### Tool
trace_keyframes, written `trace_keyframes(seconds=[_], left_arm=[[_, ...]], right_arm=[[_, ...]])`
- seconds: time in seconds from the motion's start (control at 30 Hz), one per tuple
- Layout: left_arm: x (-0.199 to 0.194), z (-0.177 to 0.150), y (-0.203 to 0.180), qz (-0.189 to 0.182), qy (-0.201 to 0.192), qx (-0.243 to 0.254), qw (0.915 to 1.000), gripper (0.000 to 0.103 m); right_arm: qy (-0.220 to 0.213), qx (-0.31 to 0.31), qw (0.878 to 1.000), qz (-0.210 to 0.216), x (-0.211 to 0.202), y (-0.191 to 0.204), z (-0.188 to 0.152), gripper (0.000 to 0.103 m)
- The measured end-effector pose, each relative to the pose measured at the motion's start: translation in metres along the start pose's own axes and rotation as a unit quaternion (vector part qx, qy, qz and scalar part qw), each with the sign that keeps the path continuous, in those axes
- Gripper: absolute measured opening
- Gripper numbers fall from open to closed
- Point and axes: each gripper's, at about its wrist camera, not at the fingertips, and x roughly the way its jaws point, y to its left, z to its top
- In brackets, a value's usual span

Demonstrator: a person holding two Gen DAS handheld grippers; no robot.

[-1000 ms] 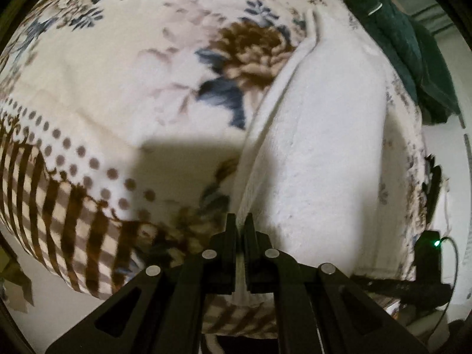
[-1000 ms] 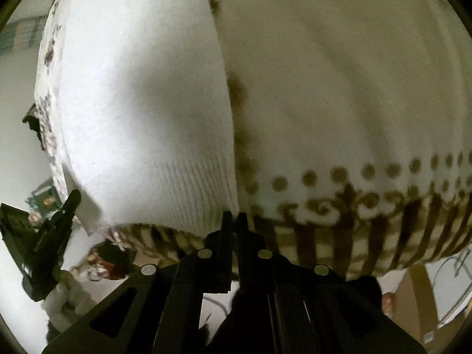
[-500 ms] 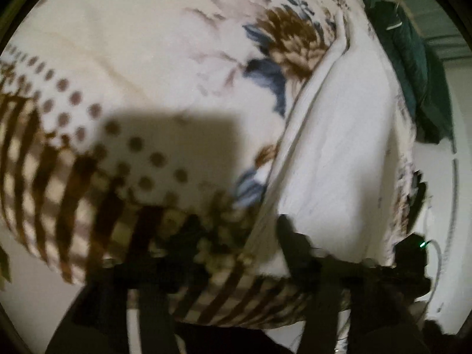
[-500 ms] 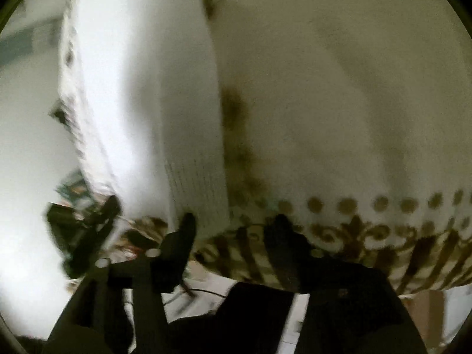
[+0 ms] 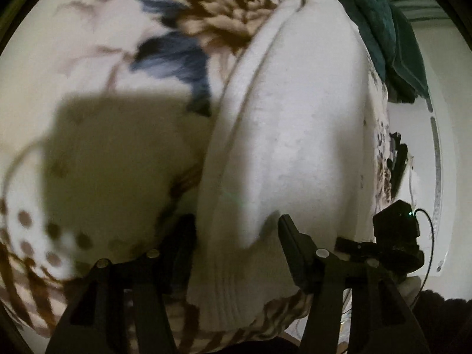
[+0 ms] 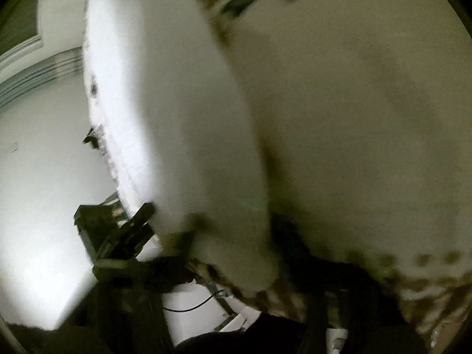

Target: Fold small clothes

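Both pictures are dim and bend round at the edges, with black corners. A big dark shadow (image 5: 118, 159) sits at nine o'clock in the left view. The right view is very blurry, with bright glare (image 6: 44, 206) at eight o'clock.

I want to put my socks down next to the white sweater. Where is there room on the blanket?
Left of the white sweater, the flowered blanket lies bare from the blue-brown flower down to the dotted border. The right side is crowded: the green clothes sit there, and the blanket ends.
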Motion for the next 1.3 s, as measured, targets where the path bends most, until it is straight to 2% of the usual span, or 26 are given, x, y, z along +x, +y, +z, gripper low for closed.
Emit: trace_keyframes(seconds=[0.03, 0.07, 0.13, 0.2, 0.27, 0.3, 0.37, 0.43, 0.6, 0.67, 0.7, 0.73, 0.77, 0.8, 0.93, 1.1, 1.2, 1.3], left_arm=[[-0.002, 0.000, 0.000, 0.003, -0.001, 0.005, 1.0000, 0.013], [-0.002, 0.000, -0.001, 0.012, 0.000, 0.008, 0.9999, 0.011], [-0.009, 0.001, 0.004, 0.020, -0.011, 0.006, 0.9997, 0.009], [-0.008, 0.001, 0.010, 0.013, -0.010, -0.001, 0.9999, 0.009], [-0.009, 0.000, 0.013, 0.001, -0.008, -0.007, 0.9999, 0.014], [-0.007, -0.001, 0.013, -0.003, -0.001, -0.010, 0.9999, 0.015], [-0.003, 0.000, 0.016, -0.008, 0.012, -0.017, 0.9997, 0.033], [-0.001, -0.004, 0.023, -0.028, 0.019, -0.023, 0.9992, 0.037], [0.003, -0.006, 0.027, -0.040, 0.013, -0.034, 0.9985, 0.040], [0.005, -0.006, 0.023, -0.041, 0.008, -0.040, 0.9984, 0.037], [0.004, -0.006, 0.021, -0.040, 0.005, -0.038, 0.9985, 0.037], [0.002, -0.008, 0.019, -0.035, 0.002, -0.036, 0.9987, 0.029], [0.000, -0.008, 0.018, -0.030, 0.000, -0.036, 0.9989, 0.020], [-0.002, -0.010, 0.015, -0.032, 0.001, -0.035, 0.9989, 0.011], [-0.022, -0.010, 0.003, -0.032, -0.008, -0.040, 0.9987, 0.010], [-0.054, 0.003, -0.032, -0.050, -0.025, -0.033, 0.9979, 0.009], [-0.078, 0.027, -0.057, -0.066, -0.058, -0.017, 0.9960, 0.009], [-0.093, 0.070, -0.081, -0.091, -0.093, -0.006, 0.9915, 0.009]], right_arm=[[-0.005, -0.006, 1.000, 0.001, -0.001, 0.004, -0.002, 0.011], [-0.006, -0.012, 1.000, -0.004, -0.001, 0.007, -0.003, 0.010], [-0.007, -0.017, 0.999, -0.048, -0.001, 0.007, -0.004, 0.010], [-0.007, -0.006, 0.998, -0.060, 0.006, 0.002, -0.003, 0.010], [-0.002, -0.003, 0.999, -0.049, -0.001, 0.000, 0.004, 0.011], [0.002, -0.001, 0.999, -0.038, -0.002, 0.000, 0.005, 0.016], [0.009, 0.006, 1.000, -0.018, 0.001, 0.000, 0.005, 0.042], [0.016, 0.014, 1.000, 0.009, 0.007, -0.001, 0.001, 0.053], [0.037, 0.025, 0.999, 0.027, 0.026, 0.000, 0.004, 0.053], [0.030, 0.028, 0.999, 0.028, 0.031, 0.004, 0.005, 0.053], [0.025, 0.027, 0.999, 0.024, 0.022, 0.003, 0.002, 0.051], [0.020, 0.026, 0.999, 0.018, 0.021, 0.005, 0.001, 0.038], [0.015, 0.023, 1.000, 0.015, 0.020, 0.007, -0.001, 0.018], [0.010, 0.022, 1.000, 0.017, 0.018, 0.011, -0.003, 0.016], [-0.009, 0.008, 1.000, 0.013, 0.000, 0.022, -0.009, 0.015], [-0.039, -0.016, 0.998, 0.036, -0.033, 0.066, -0.011, 0.014], [-0.070, -0.036, 0.996, 0.045, -0.063, 0.099, 0.006, 0.014], [-0.102, -0.052, 0.992, 0.050, -0.095, 0.131, 0.038, 0.014]])
